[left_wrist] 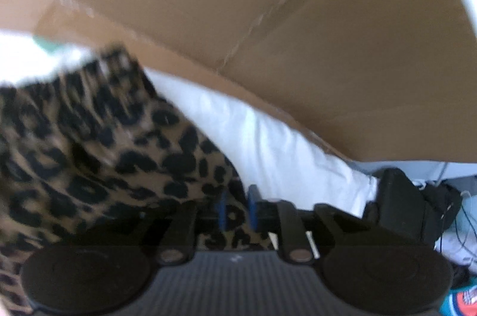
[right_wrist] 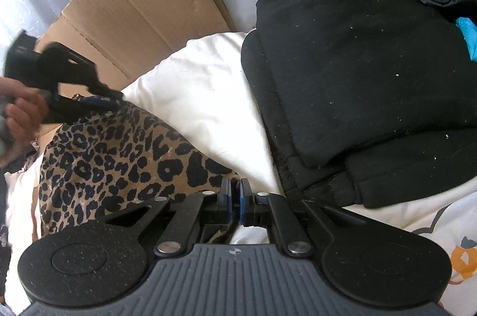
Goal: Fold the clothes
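Between the closed jaws of the right gripper (right_wrist: 235, 196) sits an edge of the leopard cloth (right_wrist: 119, 155), thin, soft and light. Farther off, the left gripper (left_wrist: 237, 207) stands slightly apart around another edge. Corners seem the best hold; it lies on white bedding (right_wrist: 202, 95).

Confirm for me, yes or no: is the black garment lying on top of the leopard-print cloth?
No. In the right wrist view the folded black garment rests on the white bedding, apart from the leopard-print cloth.

Bright daylight, left view blurred, fisheye-warped edges
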Action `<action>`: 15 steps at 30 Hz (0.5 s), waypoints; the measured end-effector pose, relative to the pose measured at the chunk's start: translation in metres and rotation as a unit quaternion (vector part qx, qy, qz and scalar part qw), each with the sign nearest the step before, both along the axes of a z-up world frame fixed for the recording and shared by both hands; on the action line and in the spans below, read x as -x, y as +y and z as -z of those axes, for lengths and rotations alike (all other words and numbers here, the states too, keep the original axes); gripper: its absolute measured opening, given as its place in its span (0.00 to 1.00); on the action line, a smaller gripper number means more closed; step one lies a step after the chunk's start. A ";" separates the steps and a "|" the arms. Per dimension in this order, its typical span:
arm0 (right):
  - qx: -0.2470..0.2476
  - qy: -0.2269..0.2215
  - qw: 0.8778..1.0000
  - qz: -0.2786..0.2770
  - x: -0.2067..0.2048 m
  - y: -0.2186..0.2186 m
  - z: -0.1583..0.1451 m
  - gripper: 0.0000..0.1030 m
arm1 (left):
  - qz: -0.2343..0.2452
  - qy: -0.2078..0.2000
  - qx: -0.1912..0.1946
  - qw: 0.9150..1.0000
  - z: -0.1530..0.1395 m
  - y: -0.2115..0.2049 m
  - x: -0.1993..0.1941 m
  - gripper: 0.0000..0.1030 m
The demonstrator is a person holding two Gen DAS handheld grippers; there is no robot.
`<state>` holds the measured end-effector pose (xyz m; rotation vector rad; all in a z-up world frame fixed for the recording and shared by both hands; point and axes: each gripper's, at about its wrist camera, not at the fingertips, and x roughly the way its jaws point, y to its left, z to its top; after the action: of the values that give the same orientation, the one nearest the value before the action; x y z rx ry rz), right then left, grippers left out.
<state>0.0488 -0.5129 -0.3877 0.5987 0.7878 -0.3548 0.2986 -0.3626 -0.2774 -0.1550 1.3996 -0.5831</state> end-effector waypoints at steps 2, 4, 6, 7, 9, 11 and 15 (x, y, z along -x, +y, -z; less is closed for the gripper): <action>0.000 0.000 1.000 0.002 0.000 0.000 -0.001 0.03 | 0.005 -0.016 0.000 1.000 -0.019 0.010 -0.007 0.23; 0.000 0.000 1.000 0.002 0.000 0.000 0.000 0.03 | 0.007 -0.032 -0.007 0.999 -0.036 0.021 -0.014 0.23; 0.000 0.000 1.000 0.003 0.000 -0.001 0.000 0.03 | 0.016 -0.043 -0.017 0.999 -0.047 0.028 -0.018 0.23; 0.000 0.001 1.000 0.003 0.000 -0.001 0.000 0.03 | 0.021 -0.046 -0.022 0.998 -0.050 0.031 -0.020 0.23; 0.001 0.002 1.000 0.003 -0.001 0.000 0.000 0.03 | 0.028 -0.051 -0.033 0.998 -0.054 0.037 -0.022 0.23; 0.001 0.002 1.000 0.003 -0.001 0.000 -0.001 0.03 | 0.031 -0.056 -0.047 0.997 -0.053 0.021 -0.033 0.23; 0.004 0.003 1.000 0.003 0.000 0.000 -0.001 0.03 | 0.062 -0.092 -0.087 0.990 -0.004 -0.024 -0.050 0.23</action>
<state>0.0490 -0.5126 -0.3862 0.5923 0.7912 -0.3647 0.3483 -0.3862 -0.2729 0.1230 1.2795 -0.5598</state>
